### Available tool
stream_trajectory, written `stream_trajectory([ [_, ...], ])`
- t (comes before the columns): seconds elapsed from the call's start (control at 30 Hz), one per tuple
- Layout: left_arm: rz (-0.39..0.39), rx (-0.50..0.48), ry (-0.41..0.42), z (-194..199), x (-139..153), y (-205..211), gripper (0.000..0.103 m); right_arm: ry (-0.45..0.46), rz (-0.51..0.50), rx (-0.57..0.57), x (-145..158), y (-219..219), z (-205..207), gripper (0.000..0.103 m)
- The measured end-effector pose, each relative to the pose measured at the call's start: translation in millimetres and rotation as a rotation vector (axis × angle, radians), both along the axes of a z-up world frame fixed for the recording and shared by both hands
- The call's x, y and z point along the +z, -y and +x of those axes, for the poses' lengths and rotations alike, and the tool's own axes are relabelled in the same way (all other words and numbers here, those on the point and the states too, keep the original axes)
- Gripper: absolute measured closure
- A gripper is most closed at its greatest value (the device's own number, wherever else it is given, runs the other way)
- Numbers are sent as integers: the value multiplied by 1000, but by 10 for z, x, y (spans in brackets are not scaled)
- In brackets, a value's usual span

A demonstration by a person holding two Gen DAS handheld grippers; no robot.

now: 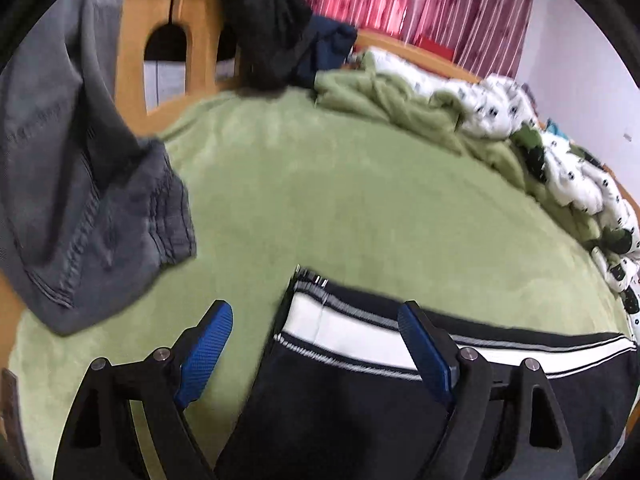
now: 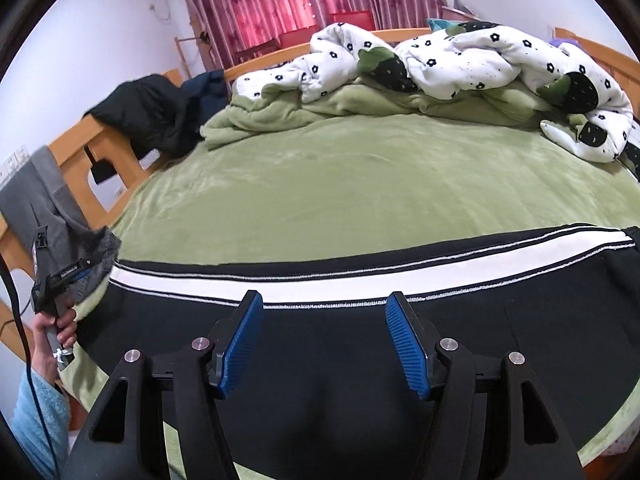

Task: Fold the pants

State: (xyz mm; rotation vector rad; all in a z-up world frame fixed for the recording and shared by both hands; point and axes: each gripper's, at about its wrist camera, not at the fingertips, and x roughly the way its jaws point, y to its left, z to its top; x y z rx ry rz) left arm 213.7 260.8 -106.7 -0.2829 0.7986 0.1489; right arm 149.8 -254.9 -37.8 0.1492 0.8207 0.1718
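Black pants [image 2: 360, 280] with a white side stripe lie stretched flat along the near edge of the green bed [image 2: 320, 184], no fold visible yet. Left gripper [image 1: 316, 320] hovers over the cuff end, jaws spread and empty; right gripper [image 2: 324, 312] hovers mid-leg, jaws likewise spread. Folding looks barely begun.

The left tool [image 1: 316, 328] hovers with its blue pads [image 1: 206, 350] spread wide above the black pants [image 1: 344, 392], whose white side stripe [image 1: 360, 332] lies flat on the green bed [image 1: 340, 200]. Grey pants [image 1: 80, 184] drape at left.
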Motion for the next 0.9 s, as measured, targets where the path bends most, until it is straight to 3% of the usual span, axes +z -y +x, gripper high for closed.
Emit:
stream_trajectory([
  [0.03,-2,0,-18,72,-78,-9,22,-16,-9,-3,-51,6,11,40],
  [0.1,-2,8,-46,183,-191,0,38,-59,-25,-14,-127,65,69,40],
  [0.17,-4,9,-104,348,-321,24,73,-65,-34,-46,-146,184,100,40],
  [0.23,12,11,-138,454,-386,43,84,-74,-59,-74,-169,275,128,40],
  [0.27,-7,-7,-105,440,-341,34,87,-85,-77,-82,-187,339,154,40],
  [0.37,-97,-50,81,208,-21,-101,87,-62,-120,-100,-145,482,183,40],
  [0.4,-79,-54,90,209,2,-114,87,-49,-140,-98,-121,540,206,40],
  [0.47,-25,-41,29,342,-176,-78,86,-42,-175,-82,-109,588,279,40],
  [0.53,15,-34,-87,502,-451,-18,83,-27,-210,-35,-132,622,401,40],
  [0.6,57,-10,-89,508,-516,28,72,-25,-230,26,-194,623,546,40],
  [0.63,61,-2,-77,482,-483,25,61,-30,-241,50,-229,612,604,40],
  [0.67,52,3,-69,458,-456,11,48,-37,-277,101,-295,572,724,40],
  [0.7,37,12,-64,439,-442,-1,44,-36,-307,136,-345,532,790,40],
  [0.83,-14,21,-81,435,-465,-99,44,-34,-435,320,-662,369,1172,40],
  [0.9,-62,25,-76,374,-473,-143,44,-62,-432,359,-813,360,1373,40],
])
